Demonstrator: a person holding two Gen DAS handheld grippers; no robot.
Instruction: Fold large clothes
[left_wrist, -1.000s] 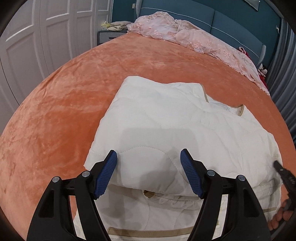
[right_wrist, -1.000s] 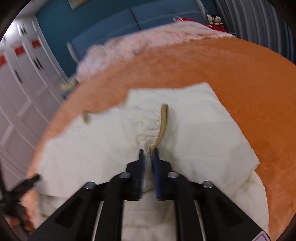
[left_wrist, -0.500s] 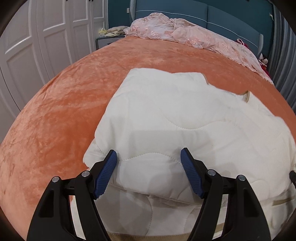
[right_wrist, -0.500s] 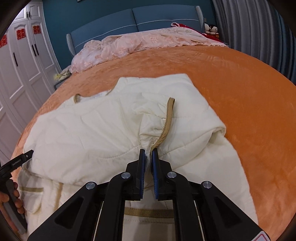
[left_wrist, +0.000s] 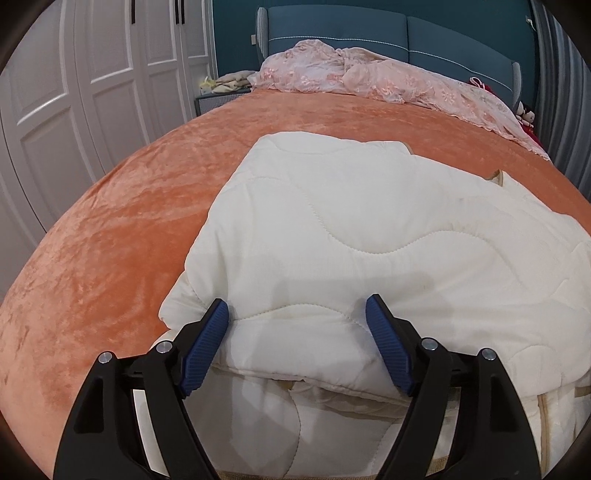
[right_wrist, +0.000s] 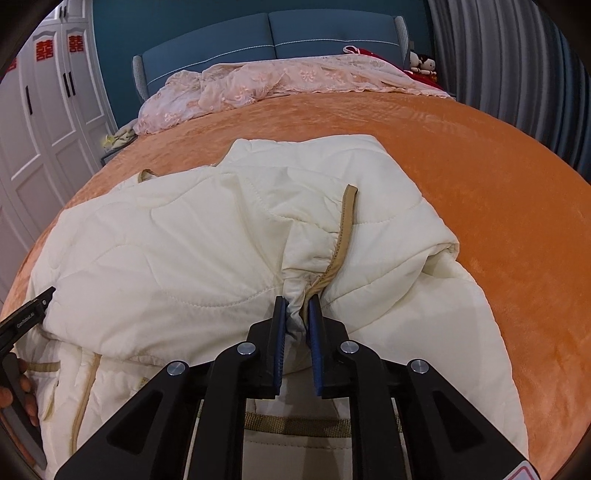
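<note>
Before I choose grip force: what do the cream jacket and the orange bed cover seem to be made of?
Cream jacket: looks like padded quilted fabric, matte, with wavy stitch lines and puffy folds. Orange bed cover: probably plush velvet or fleece, given its mottled sheen.

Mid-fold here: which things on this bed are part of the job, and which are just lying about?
Job:
- cream quilted jacket
- its tan-trimmed edge, pinched in the right gripper
- left gripper, open over the fold

Lying about:
- pink lace cover
- orange bedspread
- dolls
</note>
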